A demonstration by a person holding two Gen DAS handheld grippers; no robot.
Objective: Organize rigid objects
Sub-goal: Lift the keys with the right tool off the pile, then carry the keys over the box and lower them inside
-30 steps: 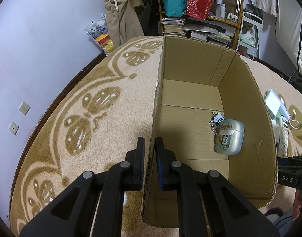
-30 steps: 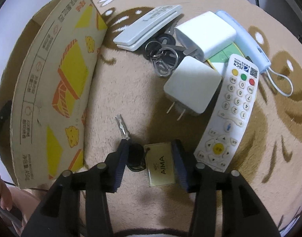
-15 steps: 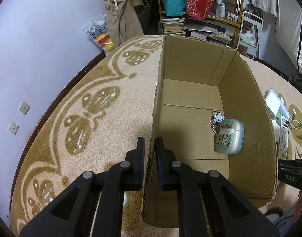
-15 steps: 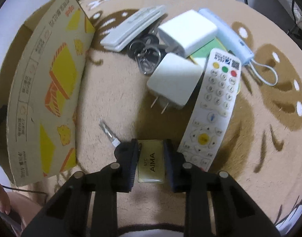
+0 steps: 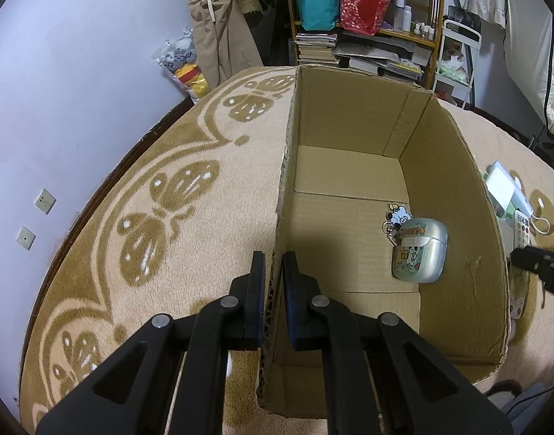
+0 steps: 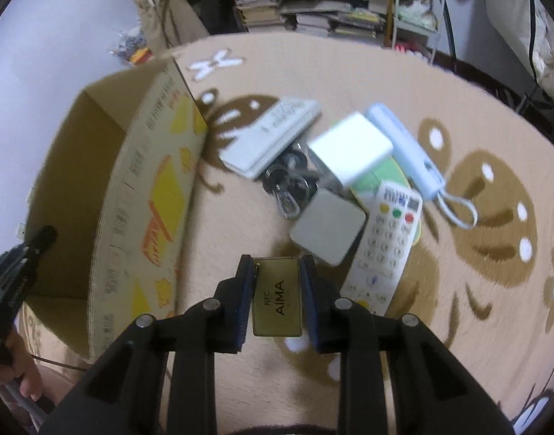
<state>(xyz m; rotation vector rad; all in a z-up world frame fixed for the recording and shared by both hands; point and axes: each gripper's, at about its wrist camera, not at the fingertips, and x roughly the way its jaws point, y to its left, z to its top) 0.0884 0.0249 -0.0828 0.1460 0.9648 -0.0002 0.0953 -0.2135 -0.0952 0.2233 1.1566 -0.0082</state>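
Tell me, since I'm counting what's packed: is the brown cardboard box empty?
Not empty. The brown cardboard box holds one silver-green earbud case with a cartoon keychain on its floor.

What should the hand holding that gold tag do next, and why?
Probably carry it left over the open cardboard box and let go: the right gripper already clamps the gold rectangular AIMA tag, while the left gripper pinches the box wall.

blurred: key ring cluster (image 6: 289, 188); hidden: key behind gold tag (image 6: 277, 297)
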